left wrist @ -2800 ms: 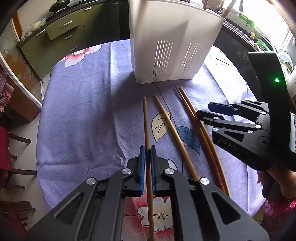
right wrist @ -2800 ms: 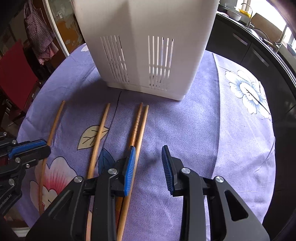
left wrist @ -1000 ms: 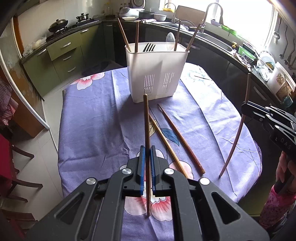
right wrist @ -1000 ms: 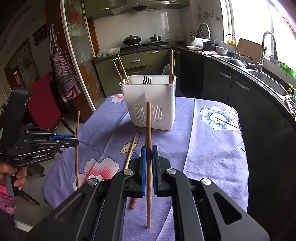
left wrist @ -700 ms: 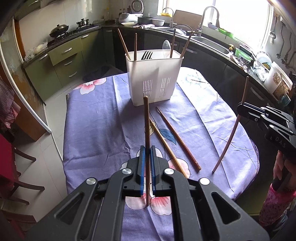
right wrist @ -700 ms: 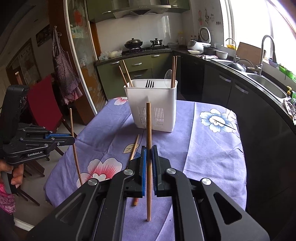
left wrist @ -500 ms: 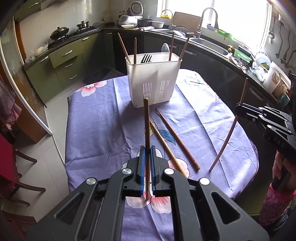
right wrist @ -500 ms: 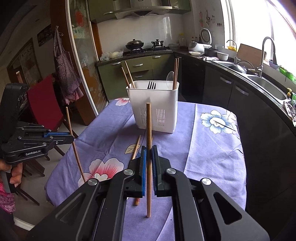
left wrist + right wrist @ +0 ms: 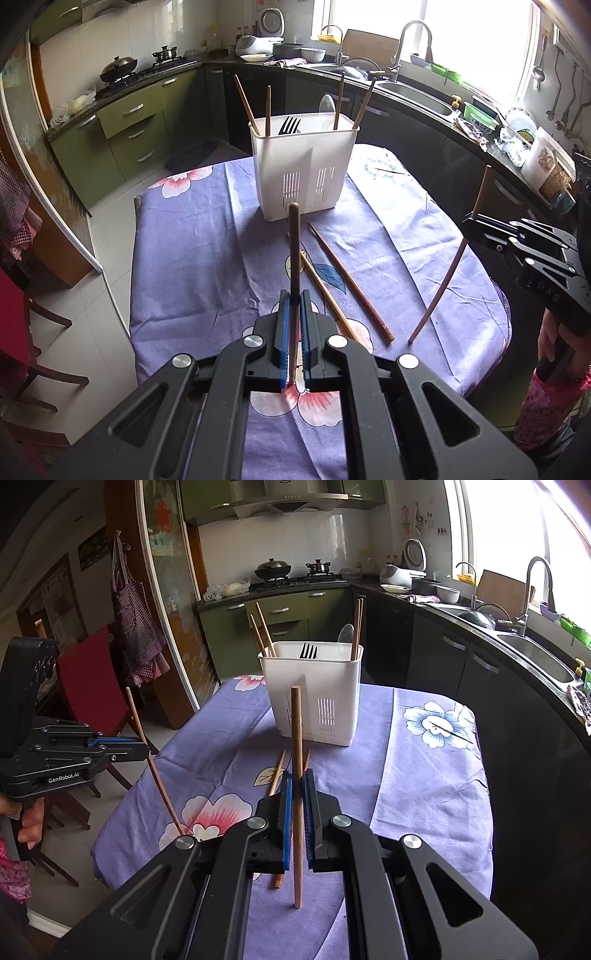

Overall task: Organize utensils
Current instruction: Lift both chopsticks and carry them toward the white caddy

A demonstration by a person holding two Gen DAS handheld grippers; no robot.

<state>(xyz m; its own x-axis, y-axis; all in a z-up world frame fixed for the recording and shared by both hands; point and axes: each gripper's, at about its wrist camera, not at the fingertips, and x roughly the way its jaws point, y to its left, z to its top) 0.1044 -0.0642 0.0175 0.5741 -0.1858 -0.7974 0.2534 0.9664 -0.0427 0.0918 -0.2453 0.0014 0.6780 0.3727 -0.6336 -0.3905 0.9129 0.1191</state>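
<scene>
A white slotted utensil holder stands at the far side of the purple flowered table; it also shows in the right wrist view. It holds several chopsticks, a fork and a spoon. My left gripper is shut on a wooden chopstick, held upright well above the table. My right gripper is shut on another chopstick, also upright and raised. Two chopsticks lie on the cloth in front of the holder. The right gripper shows at the right in the left wrist view.
The table has a purple flowered cloth. Dark kitchen cabinets and a sink run behind and to the right. A red chair stands at the table's left. Tiled floor lies left of the table.
Both grippers have closed on a chopstick each and lifted them from the cloth. Over the last second they rose and drew back from the holder, the chopsticks tilting a little.
</scene>
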